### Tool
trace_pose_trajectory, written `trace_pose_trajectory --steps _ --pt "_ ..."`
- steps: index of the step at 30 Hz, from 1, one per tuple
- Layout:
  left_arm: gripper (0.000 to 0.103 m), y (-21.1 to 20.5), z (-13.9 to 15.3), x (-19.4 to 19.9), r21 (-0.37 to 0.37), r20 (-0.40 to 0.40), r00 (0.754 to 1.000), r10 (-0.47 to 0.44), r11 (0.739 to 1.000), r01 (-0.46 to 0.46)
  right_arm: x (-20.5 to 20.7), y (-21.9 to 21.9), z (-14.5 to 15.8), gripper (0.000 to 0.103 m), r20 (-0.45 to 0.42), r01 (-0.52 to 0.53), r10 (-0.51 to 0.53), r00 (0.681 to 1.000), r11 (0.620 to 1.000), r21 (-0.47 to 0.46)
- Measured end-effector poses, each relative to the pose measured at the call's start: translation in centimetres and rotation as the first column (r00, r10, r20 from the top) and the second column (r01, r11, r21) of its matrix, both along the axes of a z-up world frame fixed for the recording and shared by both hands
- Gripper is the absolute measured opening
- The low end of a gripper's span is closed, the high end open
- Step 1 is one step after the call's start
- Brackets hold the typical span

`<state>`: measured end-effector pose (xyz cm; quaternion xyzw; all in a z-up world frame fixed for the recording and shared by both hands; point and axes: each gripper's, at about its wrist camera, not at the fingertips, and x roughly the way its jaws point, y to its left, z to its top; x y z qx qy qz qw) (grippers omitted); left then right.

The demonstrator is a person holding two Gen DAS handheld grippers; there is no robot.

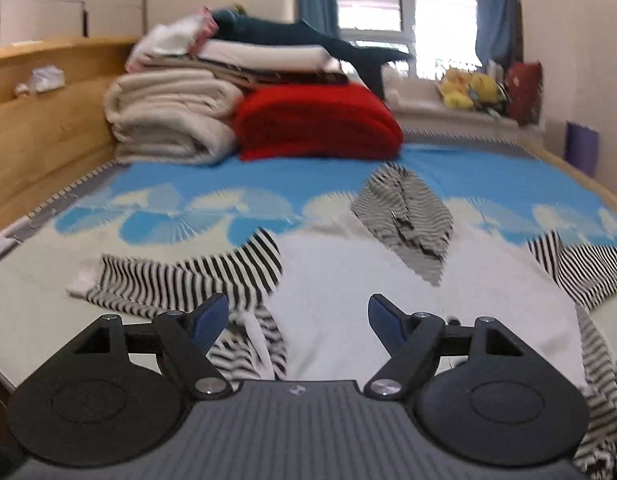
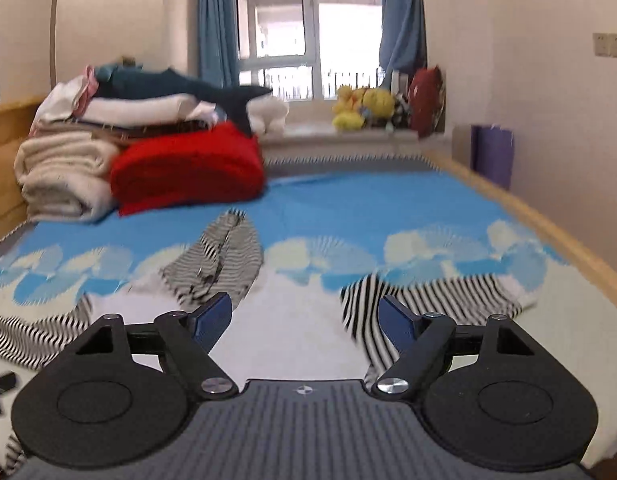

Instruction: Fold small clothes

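though spread flat, hoodie (image 1: 388,280) below both open jaws

The garment (image 1: 388,280) has a plain white body with black-and-white striped sleeves and hood, the hood showing at 12 o'clock of the body in the left wrist view. The bed cover (image 1: 268,184) is bright blue with pale cream fan-shaped motifs and a grey border; at 11 o'clock lie a solid red folded blanket (image 1: 316,124), cream folded bedding (image 1: 168,120) and a dark teal plush shark (image 1: 292,34). Curtains (image 2: 214,20) are blue, the plush toys (image 2: 360,108) at 1 o'clock yellow, and both grippers' pads (image 2: 212,320) dark blue on black arms.
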<state>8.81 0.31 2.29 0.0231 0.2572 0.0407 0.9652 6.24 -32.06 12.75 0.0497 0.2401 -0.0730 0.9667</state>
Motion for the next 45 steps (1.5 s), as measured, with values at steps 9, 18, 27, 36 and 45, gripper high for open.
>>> trace_pose_trajectory --steps 9,18,27,36,45 --pt "0.076 1.4 5.3 6.3 0.042 -0.009 1.000 -0.003 0.999 0.004 2.1 0.5 -2.2 0.078 -0.037 0.041 -0.036 0.999 0.991 0.127" --pt "0.074 6.0 2.8 16.1 0.181 0.066 0.998 -0.024 0.983 0.012 3.4 2.9 -2.3 0.070 -0.044 0.024 -0.021 0.999 0.996 0.086" --pt "0.061 18.7 -4.5 23.6 0.037 -0.195 0.935 0.296 0.955 -0.295 5.2 5.0 -1.6 0.068 -0.071 -0.032 0.033 0.997 0.999 0.002" --pt "0.069 30.4 -10.2 26.0 0.065 -0.405 0.727 0.555 0.810 -0.583 13.2 9.3 0.1 0.069 -0.094 -0.205 0.201 0.975 0.978 -0.030" --pt "0.006 32.4 -11.2 26.2 -0.043 -0.504 0.692 0.518 0.785 -0.618 21.0 13.7 -2.3 0.069 -0.132 -0.297 0.293 0.947 0.955 -0.011"
